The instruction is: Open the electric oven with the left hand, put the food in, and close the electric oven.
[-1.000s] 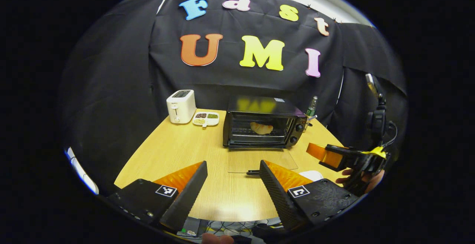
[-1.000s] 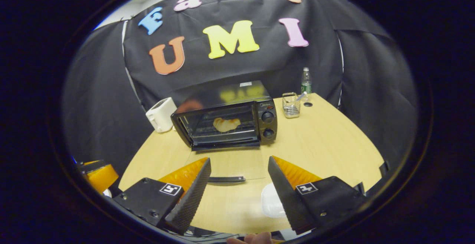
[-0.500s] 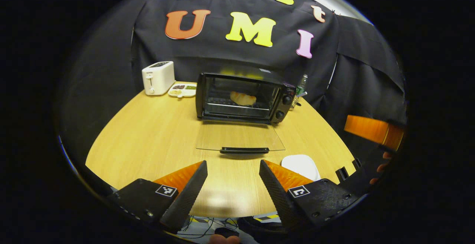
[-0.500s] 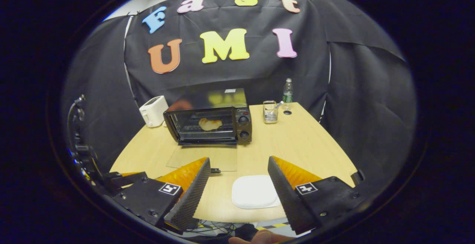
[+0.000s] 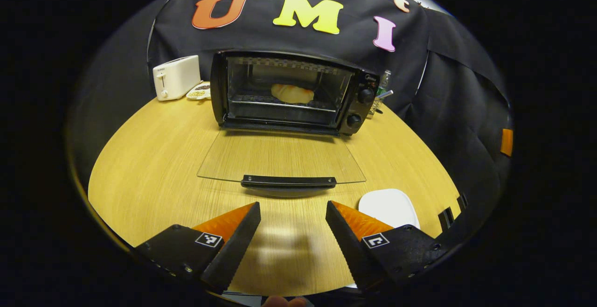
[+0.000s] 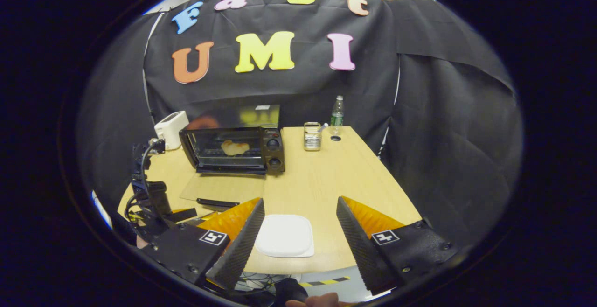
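The black electric oven [image 5: 289,93] [image 6: 233,149] stands at the back of the wooden table with its glass door [image 5: 280,157] [image 6: 219,188] folded down flat. A golden bread roll [image 5: 292,93] [image 6: 235,147] lies on the rack inside. The door's black handle [image 5: 288,182] sits just ahead of my left gripper [image 5: 293,225], which is open and holds nothing. My right gripper [image 6: 300,225] is open too, held back over the table's near edge above an empty white plate [image 6: 284,235] [image 5: 389,207]. In the right gripper view the left gripper's body [image 6: 151,199] shows at the left.
A white toaster [image 5: 175,77] [image 6: 170,129] and a small dish of toppings [image 5: 199,92] stand left of the oven. A wire holder [image 6: 312,136] and a plastic bottle [image 6: 336,113] stand to its right. The wooden table [image 5: 154,157] has a rounded front edge.
My left gripper has moved forward toward the oven, so the door handle is now close in front of it. My right gripper has pulled back and swung right, away from the oven.
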`<state>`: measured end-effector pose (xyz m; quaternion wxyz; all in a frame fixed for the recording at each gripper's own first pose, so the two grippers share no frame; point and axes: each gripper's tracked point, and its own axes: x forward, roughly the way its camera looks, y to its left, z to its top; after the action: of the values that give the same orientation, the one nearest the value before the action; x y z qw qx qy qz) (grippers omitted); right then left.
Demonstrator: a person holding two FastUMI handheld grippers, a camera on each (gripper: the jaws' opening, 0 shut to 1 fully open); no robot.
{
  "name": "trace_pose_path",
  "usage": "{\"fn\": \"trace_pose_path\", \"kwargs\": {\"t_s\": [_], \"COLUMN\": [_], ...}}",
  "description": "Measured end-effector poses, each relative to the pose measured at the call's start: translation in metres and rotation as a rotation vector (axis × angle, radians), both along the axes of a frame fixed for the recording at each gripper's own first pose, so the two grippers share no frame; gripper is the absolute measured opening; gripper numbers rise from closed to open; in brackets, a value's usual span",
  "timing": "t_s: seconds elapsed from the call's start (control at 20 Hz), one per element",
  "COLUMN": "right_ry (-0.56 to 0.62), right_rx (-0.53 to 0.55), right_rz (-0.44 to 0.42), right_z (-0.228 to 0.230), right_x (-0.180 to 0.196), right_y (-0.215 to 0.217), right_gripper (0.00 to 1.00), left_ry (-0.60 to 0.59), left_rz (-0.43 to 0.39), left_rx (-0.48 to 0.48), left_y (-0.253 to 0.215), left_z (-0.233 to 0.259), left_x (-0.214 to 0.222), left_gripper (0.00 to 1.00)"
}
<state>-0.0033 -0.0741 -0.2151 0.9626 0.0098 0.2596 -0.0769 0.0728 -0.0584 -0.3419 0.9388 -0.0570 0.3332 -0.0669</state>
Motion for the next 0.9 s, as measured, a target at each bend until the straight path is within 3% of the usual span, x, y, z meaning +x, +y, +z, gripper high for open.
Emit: {"fn": "trace_pose_path", "kwargs": {"t_s": [0.5,0.9], "right_ry": [0.057,0.051], "right_rx": [0.034,0.044], "right_rz": [-0.054,-0.051], "right_z": [-0.014,-0.005], "right_x": [0.017,0.027], "right_y": [-0.022,-0.011], "right_gripper": [0.97,0.97], "left_ry": [0.095,0.009], "left_rz": [0.015,-0.004], "left_rx": [0.069,0.09], "left_y": [0.007,0.008], "left_z": [-0.043,-0.011], "left_x": [0.028,0.035], "left_gripper": [0.93,0.93]}}
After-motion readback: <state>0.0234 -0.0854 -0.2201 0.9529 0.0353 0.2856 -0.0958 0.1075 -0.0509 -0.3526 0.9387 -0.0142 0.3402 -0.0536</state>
